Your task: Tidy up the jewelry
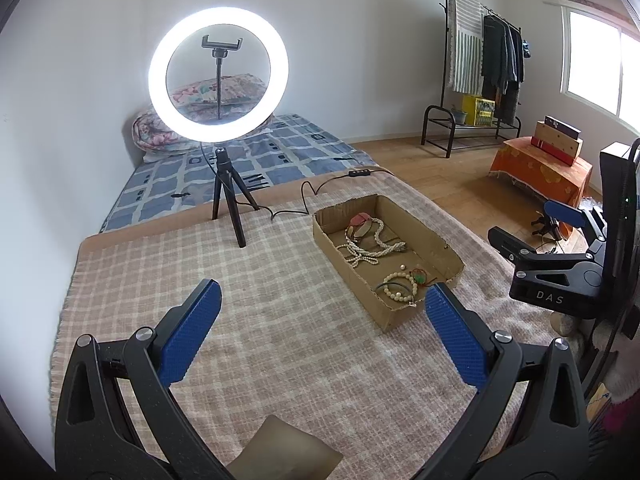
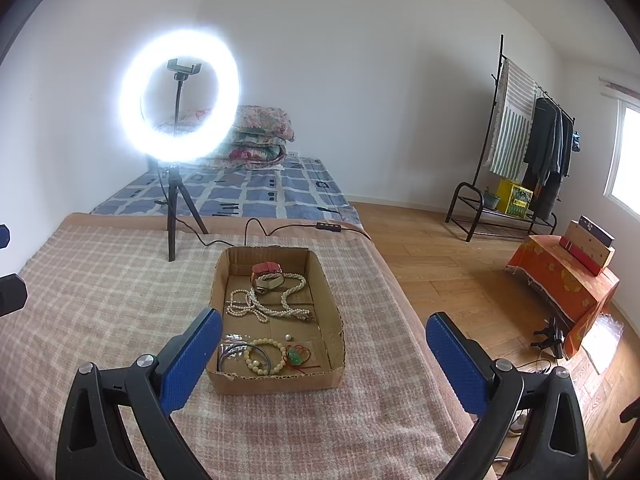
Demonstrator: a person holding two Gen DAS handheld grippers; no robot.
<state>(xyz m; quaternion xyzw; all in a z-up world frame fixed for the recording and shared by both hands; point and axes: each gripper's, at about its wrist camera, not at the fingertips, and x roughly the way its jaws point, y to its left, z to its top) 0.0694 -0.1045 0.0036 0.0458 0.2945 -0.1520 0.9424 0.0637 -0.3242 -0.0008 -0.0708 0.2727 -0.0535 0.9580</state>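
An open cardboard box (image 2: 218,280) lies on the checked cloth and holds all the jewelry I can see. A long pearl necklace (image 2: 272,306) and a red-and-cream watch-like piece (image 2: 266,276) lie at its far end. A cream bead bracelet (image 2: 262,356), a green pendant on red cord (image 2: 295,356) and a loose pearl (image 2: 287,337) lie at the near end. My right gripper (image 2: 324,322) hangs open and empty just in front of the box. My left gripper (image 1: 323,296) is open and empty to the left of the box (image 1: 352,280), with the necklace (image 1: 372,250) beyond it.
A lit ring light on a tripod (image 1: 230,208) stands behind the box, its cable and controller (image 2: 329,227) trailing along the far table edge. Beyond are a bed (image 1: 248,160), a clothes rack (image 1: 480,64) and an orange-covered stand (image 1: 540,168). The table drops off to wooden floor on the right.
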